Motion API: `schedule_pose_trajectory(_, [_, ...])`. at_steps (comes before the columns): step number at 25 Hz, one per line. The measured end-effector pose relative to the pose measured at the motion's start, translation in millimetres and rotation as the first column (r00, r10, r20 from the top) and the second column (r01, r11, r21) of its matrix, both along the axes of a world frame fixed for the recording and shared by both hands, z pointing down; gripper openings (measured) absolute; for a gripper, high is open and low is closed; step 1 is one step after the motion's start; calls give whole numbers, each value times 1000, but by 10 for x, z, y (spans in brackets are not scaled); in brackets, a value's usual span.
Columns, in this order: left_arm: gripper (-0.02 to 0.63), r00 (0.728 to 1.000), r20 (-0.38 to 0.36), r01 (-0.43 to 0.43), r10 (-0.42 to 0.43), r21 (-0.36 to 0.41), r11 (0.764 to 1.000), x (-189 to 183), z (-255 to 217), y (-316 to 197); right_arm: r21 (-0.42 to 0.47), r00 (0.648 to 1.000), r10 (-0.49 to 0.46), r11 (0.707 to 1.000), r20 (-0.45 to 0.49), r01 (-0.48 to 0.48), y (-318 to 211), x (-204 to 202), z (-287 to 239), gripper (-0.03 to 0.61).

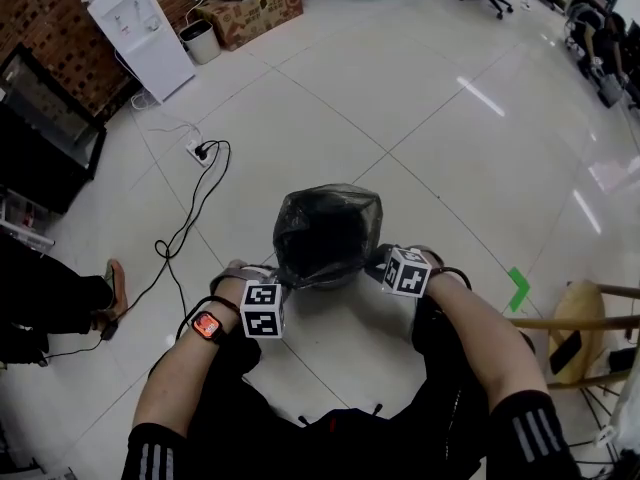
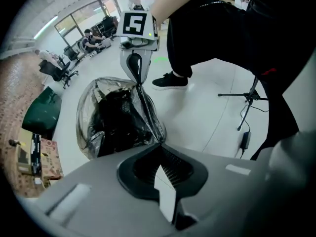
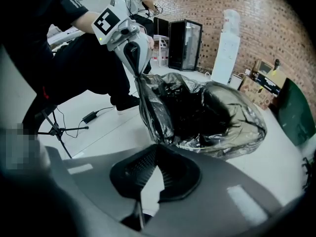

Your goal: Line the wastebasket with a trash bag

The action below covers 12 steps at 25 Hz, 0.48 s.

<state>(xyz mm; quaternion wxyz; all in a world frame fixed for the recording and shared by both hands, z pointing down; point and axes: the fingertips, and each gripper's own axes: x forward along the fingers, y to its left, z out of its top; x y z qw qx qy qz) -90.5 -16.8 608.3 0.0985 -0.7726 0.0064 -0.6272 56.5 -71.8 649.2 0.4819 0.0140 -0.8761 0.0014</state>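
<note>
The wastebasket (image 1: 330, 268) stands on the white tiled floor right in front of me, with a black trash bag (image 1: 328, 230) bulging over its top. My left gripper (image 1: 284, 285) is at the bag's near left edge and my right gripper (image 1: 379, 262) at its near right edge. In the left gripper view its jaws (image 2: 160, 144) are shut on a taut strip of bag film (image 2: 146, 107) that runs up to the right gripper (image 2: 137, 80). In the right gripper view its jaws (image 3: 157, 144) are shut on the same strip (image 3: 150, 110), leading to the left gripper (image 3: 136, 70). The basket's walls are mostly hidden.
A power strip with a black cable (image 1: 200, 151) lies on the floor to the far left. A wooden stool (image 1: 585, 318) stands at the right, beside a green tape mark (image 1: 517, 288). A water dispenser (image 1: 140, 28), a small bin (image 1: 200, 41) and a cardboard box (image 1: 250, 10) line the back wall.
</note>
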Motion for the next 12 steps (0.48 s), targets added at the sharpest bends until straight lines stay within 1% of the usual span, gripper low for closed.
schedule_pose_trajectory(3, [2, 999, 39, -2, 4, -52, 999, -24, 215, 121, -26, 998, -39, 999, -40, 38, 117, -40, 137, 6])
schedule_pose_trajectory(5, [2, 999, 35, 16, -14, -65, 998, -1, 337, 116, -47, 997, -45, 998, -60, 43, 152, -19, 229, 7])
schedule_pose_trajectory(9, [3, 996, -2, 94, -94, -76, 993, 1, 463, 2, -59, 997, -26, 998, -78, 21, 146, 1, 344, 8])
schedule_pose_trajectory(12, [17, 989, 0, 149, -149, -81, 986, -92, 521, -109, -58, 998, 6, 998, -66, -10, 72, -57, 356, 8])
